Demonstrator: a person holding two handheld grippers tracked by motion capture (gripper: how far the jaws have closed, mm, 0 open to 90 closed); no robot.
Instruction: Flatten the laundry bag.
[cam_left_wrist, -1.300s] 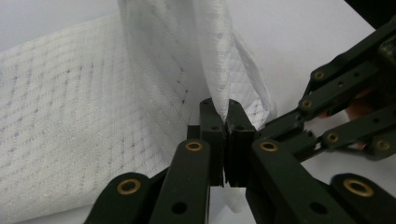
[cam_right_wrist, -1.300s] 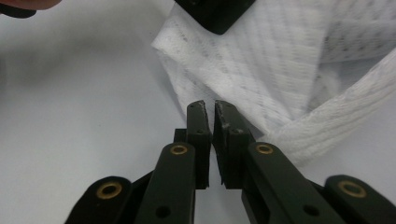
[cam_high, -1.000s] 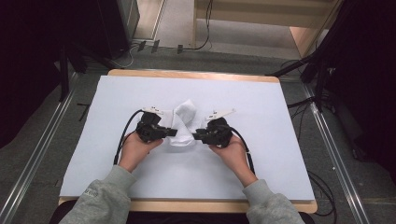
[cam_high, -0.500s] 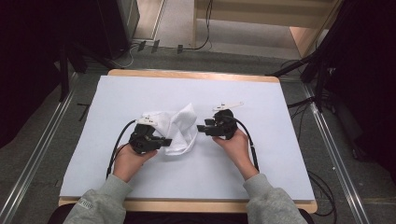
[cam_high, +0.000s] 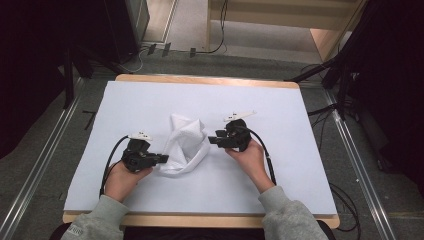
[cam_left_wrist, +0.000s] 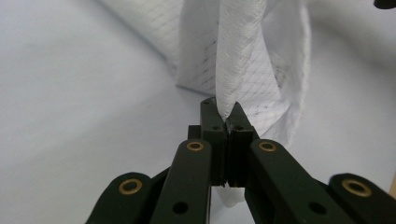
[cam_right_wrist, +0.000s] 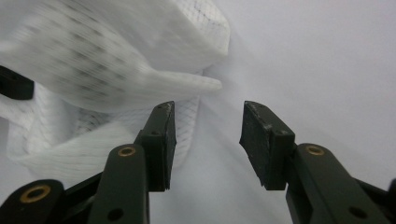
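High view: your left gripper (cam_high: 162, 159) sits at the near-left part of the white table cover (cam_high: 300, 165), jaws pointing right into the lower edge of the white cloth (cam_high: 186, 145). The cloth is crumpled in a loose heap around the middle of the cover, between your two hands. Your right gripper (cam_high: 212, 140) is just right of the heap, jaws pointing left at it, tips close to the cloth's right edge. Cables trail back from both grippers toward you. The wooden table edge (cam_high: 200, 80) shows along the far side.

Left gripper view: your left gripper (cam_left_wrist: 226, 122) is clamped tight on a fold of the white cloth (cam_left_wrist: 243, 56). The pinched ridge of fabric rises straight from between the closed jaws, and the rest of the quilted, grid-patterned cloth fans out behind it over the cover. A bit of fabric also hangs below the jaws.

Right gripper view: your right gripper (cam_right_wrist: 208, 126) is released, jaws well apart, having just been closing a little, with bare cover in the gap. The white cloth (cam_right_wrist: 116, 56) lies to the left and above; a pointed fold ends just above the left jaw, and more cloth lies behind that jaw. Nothing gripped here. Part of the cloth is motion-blurred.
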